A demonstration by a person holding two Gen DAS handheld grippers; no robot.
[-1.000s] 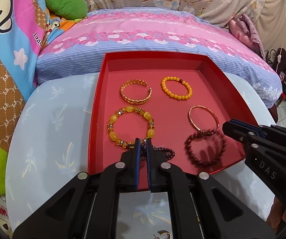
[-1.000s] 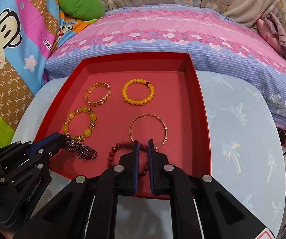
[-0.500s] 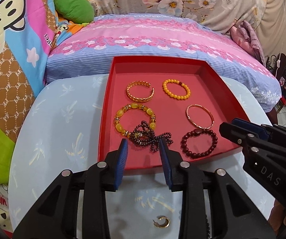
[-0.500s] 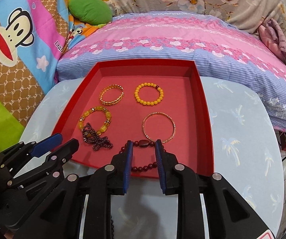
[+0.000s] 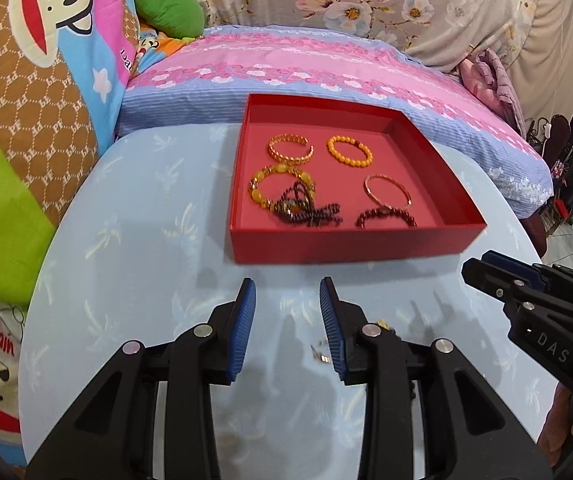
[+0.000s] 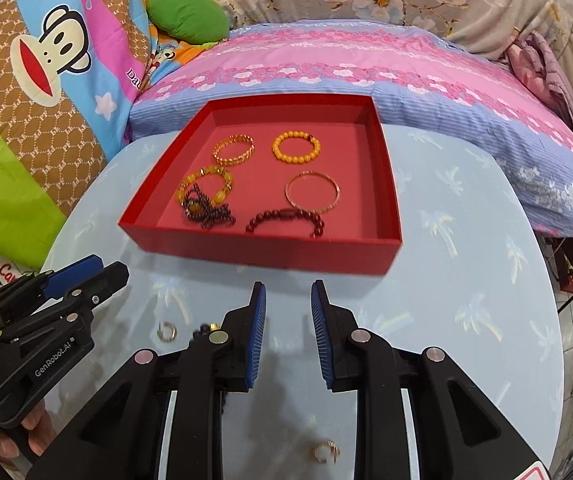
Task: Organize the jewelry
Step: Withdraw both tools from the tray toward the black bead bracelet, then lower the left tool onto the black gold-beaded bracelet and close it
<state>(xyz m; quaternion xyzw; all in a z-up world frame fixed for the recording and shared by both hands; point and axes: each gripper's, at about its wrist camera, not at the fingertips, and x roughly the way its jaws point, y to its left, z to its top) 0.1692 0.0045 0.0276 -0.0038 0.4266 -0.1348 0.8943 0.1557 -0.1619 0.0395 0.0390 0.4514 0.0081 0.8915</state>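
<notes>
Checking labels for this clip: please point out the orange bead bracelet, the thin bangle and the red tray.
orange bead bracelet point(image 6: 273, 148): right wrist view, on its left-side beads.
thin bangle point(image 6: 291, 200): right wrist view, on its left band.
red tray point(image 6: 270, 254): right wrist view, on its near outer wall.

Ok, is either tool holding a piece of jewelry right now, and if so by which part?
Nothing is held. The left tool and right tool are both open and empty above the table; the bracelets lie in the red tray.

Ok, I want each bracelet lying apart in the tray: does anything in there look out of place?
Yes. In the red tray the dark beaded strand lies bunched in a tangle, draped over the yellow stone bracelet instead of apart. The other four lie separately, though the dark red bead bracelet sits close beside the thin bangle.
</notes>
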